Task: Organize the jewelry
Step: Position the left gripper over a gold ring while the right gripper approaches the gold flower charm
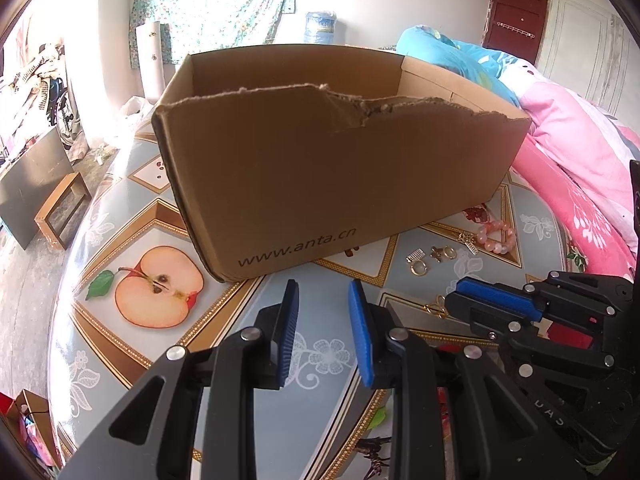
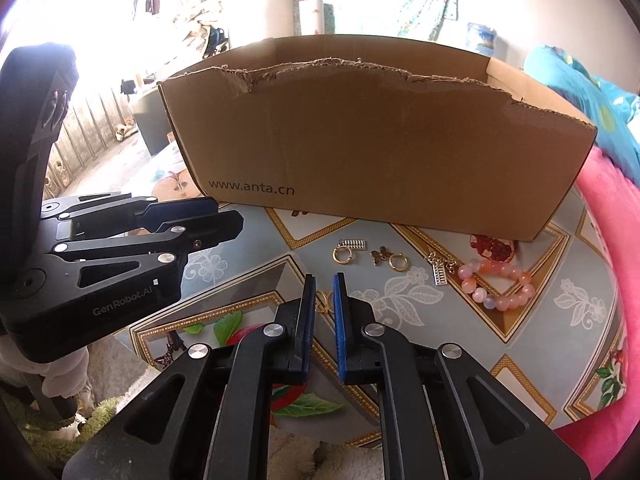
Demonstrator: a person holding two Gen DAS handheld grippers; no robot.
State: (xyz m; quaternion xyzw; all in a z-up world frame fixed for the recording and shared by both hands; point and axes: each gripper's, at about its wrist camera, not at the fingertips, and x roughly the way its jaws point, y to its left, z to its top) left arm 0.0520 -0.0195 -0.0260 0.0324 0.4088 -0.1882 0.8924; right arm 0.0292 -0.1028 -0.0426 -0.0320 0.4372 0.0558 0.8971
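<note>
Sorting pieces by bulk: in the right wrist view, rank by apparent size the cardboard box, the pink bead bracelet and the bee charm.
1. cardboard box
2. pink bead bracelet
3. bee charm

A tabletop [image 2: 460, 312] covered in grey, fruit-printed oilcloth carried a torn brown cardboard box [image 2: 380, 152] at twelve o'clock. Before it lay gold hoop earrings [image 2: 343, 256], silver charms [image 2: 439, 276], and, at three o'clock, a pink bead bracelet [image 2: 496, 282].
</note>
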